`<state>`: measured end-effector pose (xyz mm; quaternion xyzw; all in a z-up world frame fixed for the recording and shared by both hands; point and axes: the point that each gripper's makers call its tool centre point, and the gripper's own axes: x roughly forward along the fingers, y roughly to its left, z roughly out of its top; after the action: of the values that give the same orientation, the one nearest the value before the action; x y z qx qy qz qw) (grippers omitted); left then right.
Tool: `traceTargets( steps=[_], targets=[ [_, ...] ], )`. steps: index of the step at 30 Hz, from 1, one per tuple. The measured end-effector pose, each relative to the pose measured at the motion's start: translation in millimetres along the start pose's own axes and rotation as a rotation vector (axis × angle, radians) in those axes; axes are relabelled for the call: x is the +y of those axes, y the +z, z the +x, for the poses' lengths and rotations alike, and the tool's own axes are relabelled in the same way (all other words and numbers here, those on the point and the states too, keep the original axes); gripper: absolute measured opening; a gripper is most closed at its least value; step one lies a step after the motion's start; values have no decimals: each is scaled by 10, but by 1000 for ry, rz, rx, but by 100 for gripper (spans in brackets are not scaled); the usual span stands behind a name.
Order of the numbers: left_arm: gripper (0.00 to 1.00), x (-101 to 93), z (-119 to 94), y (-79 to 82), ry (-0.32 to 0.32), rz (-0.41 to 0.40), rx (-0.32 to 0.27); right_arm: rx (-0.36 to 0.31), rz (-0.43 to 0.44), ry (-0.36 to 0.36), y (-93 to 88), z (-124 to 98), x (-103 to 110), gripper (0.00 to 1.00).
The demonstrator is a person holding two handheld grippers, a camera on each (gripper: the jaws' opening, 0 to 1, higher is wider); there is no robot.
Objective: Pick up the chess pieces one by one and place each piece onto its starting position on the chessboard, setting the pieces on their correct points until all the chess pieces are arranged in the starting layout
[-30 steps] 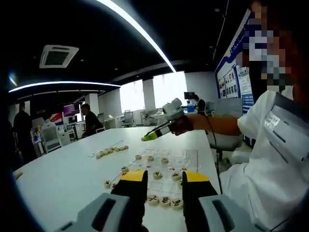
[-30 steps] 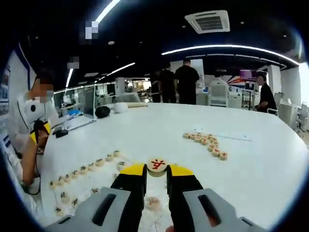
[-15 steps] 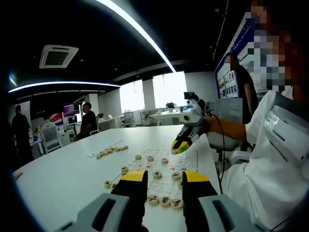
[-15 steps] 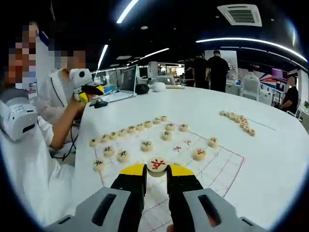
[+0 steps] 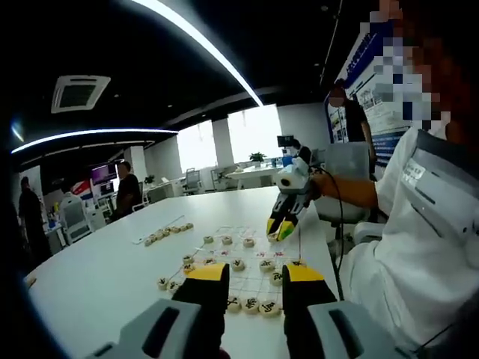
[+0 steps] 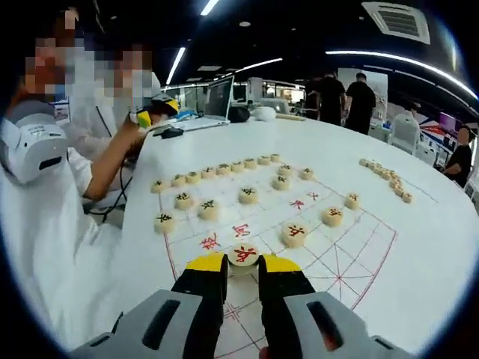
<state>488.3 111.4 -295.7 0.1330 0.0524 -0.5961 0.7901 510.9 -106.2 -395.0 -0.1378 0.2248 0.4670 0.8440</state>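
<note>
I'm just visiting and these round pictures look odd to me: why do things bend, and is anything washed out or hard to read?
Both views are fisheye, so the table edge and ceiling lights curve. In the left gripper view the windows glare white and the board is small, its pieces' marks unreadable. In the right gripper view the board's red lines bow, though the held piece shows its red mark clearly.

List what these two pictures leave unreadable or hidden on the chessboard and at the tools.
- Right gripper view: the held piece sits between the right tool tips, which cover its lower part.
- Right gripper view: the chessboard near edge is hidden behind that tool.
- Left gripper view: marks on the pieces in the near row are too small to read.
- Left gripper view: the left tool covers part of the board.
- Left gripper view: the spare pieces are too small to count.
</note>
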Motion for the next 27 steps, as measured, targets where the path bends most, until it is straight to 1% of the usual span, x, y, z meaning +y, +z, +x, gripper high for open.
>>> traceTargets(
  steps=[4,6,10,11,15,19,24,27],
  targets=[
    [30,87,-16,-1,30,-20,-5,11,11,-3,-38,7,-13,18],
    [30,97,-18,-8,34,-23,-4,11,26,1,-43,10,5,20],
    [30,69,-16,0,27,-18,-5,9,42,-5,-45,10,-6,35],
    [30,63,-15,5,25,-17,-6,4,48,-8,-33,0,-22,35],
    [30,51,-13,11,23,-13,-7,-40,76,-15,88,-39,-50,35],
    [30,61,-12,7,23,-11,-5,-70,87,-26,216,-36,-86,36],
    [30,68,-13,-18,26,-4,4,-84,103,-66,371,40,-233,38],
    [30,118,-29,-15,42,-16,-1,-87,117,-102,504,116,-378,38]
  ],
)
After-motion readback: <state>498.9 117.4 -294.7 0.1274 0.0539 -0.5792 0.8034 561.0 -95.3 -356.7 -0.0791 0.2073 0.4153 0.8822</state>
